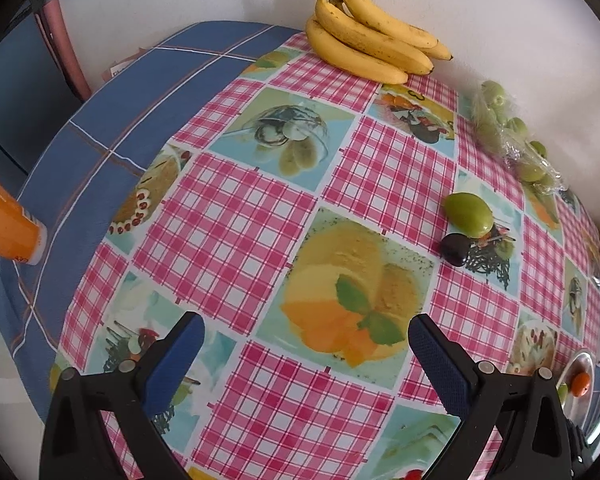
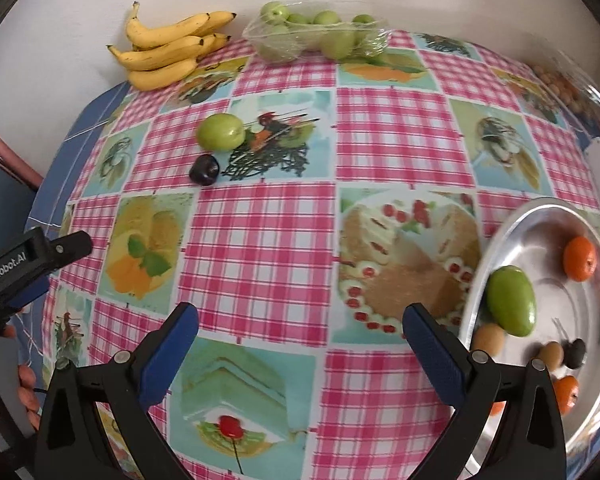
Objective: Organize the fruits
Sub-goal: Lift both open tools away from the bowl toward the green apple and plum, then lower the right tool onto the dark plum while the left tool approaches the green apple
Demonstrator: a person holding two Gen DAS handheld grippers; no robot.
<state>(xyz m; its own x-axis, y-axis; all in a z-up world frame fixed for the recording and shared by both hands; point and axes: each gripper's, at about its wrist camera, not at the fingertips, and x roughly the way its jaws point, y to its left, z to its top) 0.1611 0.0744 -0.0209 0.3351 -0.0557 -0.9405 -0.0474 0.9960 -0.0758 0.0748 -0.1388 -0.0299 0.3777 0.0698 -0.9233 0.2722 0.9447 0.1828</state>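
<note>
- Left wrist view: left claw [image 1: 304,344] spread apart, empty, above the desk [image 1: 236,216]. Green fruit [image 1: 469,214] and dark plum [image 1: 455,249], touching, lie well short of the bananas [image 1: 370,40] at the wall.
- Right wrist view: right claw [image 2: 300,338] spread apart, empty. Beside it, metal tray [image 2: 540,216] holds a green mango [image 2: 512,301] and an orange [image 2: 579,258]. Bagged green fruits [image 2: 320,38] sit beside the bananas.

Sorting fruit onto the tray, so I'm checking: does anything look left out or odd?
Two loose fruits sit on the cloth away from the tray: a green fruit and a dark plum beside it. Bananas and bagged green fruit also remain by the wall.
</note>
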